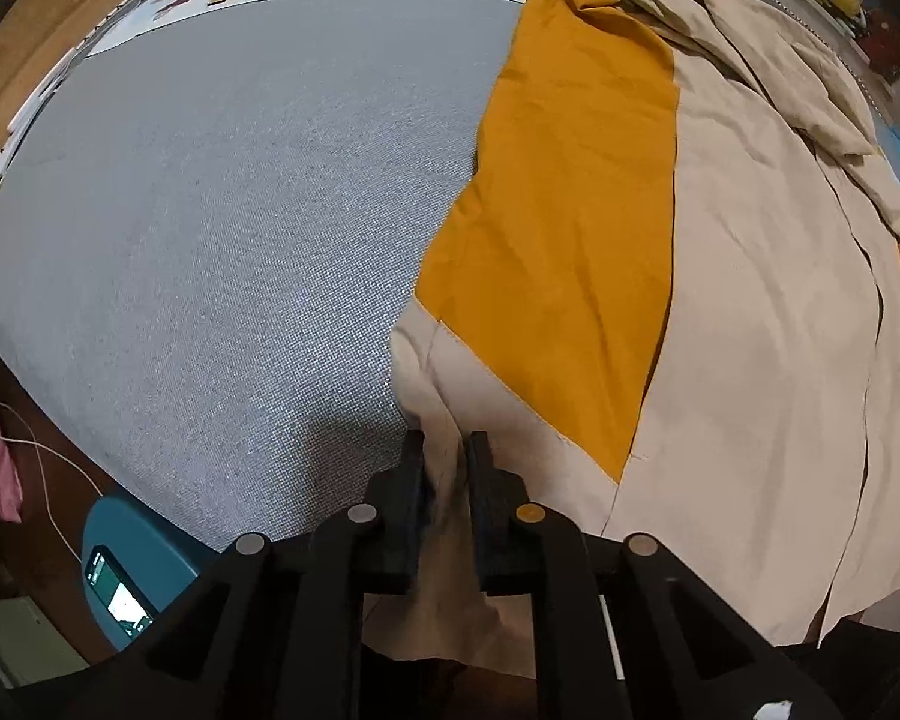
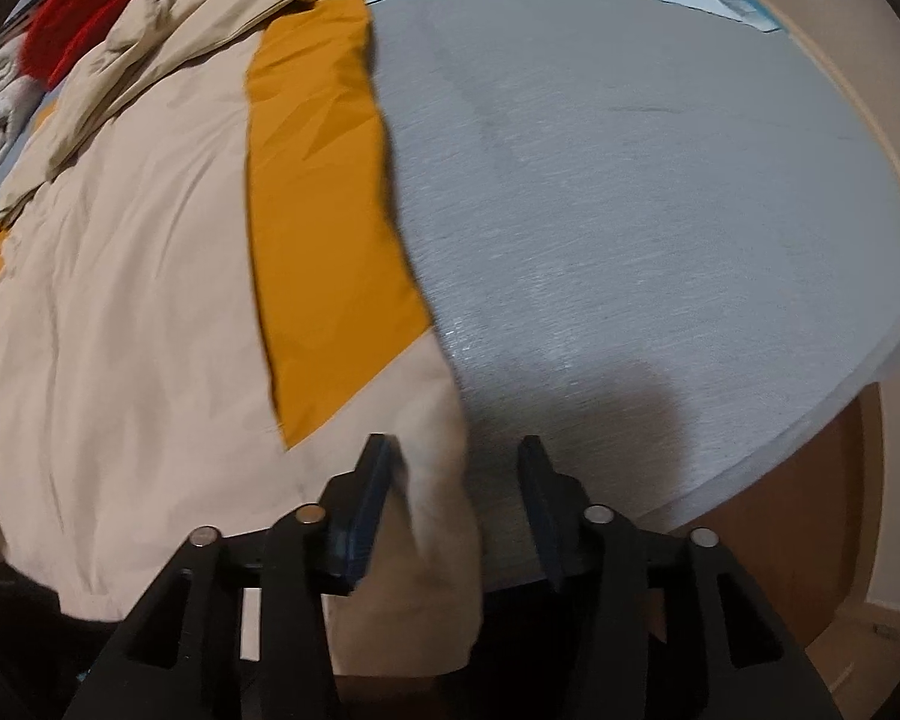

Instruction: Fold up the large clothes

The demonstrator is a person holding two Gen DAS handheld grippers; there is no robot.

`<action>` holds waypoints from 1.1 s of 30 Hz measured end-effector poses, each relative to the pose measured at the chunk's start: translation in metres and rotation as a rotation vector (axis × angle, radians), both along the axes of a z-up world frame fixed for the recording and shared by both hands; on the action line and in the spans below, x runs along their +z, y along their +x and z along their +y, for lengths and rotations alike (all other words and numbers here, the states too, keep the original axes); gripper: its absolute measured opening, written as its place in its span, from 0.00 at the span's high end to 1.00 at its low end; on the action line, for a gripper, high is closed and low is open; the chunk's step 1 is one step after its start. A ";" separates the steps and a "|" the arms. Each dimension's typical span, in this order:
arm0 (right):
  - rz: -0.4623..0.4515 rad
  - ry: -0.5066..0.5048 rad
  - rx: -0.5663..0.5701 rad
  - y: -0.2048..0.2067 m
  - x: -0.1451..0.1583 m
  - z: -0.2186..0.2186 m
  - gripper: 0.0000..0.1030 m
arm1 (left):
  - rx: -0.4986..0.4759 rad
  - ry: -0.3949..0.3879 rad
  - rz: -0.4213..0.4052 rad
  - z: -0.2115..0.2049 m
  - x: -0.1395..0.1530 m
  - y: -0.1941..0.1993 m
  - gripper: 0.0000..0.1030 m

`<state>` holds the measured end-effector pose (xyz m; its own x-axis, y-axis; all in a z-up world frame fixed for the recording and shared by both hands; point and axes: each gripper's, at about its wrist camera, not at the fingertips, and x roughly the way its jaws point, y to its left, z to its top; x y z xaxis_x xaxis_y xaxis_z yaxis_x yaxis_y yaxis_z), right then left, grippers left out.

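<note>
Only left gripper (image 1: pixel 444 450) visibly pinches jacket (image 1: pixel 750 300); right gripper (image 2: pixel 453 450) apparently gapes, blurred.

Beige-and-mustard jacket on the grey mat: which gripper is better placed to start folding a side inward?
Left, probably. The left gripper is shut on the beige hem of the jacket, so it can lift straight away. The right gripper is open, with the hem corner between its fingers but unclamped.
</note>
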<state>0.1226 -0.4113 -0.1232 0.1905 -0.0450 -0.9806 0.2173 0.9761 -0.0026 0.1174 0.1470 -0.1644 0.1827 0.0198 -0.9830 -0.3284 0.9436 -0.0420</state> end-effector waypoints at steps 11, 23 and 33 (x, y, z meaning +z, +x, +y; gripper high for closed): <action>0.002 -0.060 -0.094 -0.001 0.005 -0.014 0.45 | 0.021 0.007 0.014 0.000 0.000 0.012 0.80; 0.011 0.160 -0.034 0.005 0.003 0.008 0.44 | 0.007 0.014 0.017 -0.006 0.001 0.013 0.80; 0.009 0.142 0.065 0.000 -0.010 0.019 0.77 | -0.018 0.022 0.003 -0.015 0.001 0.013 0.93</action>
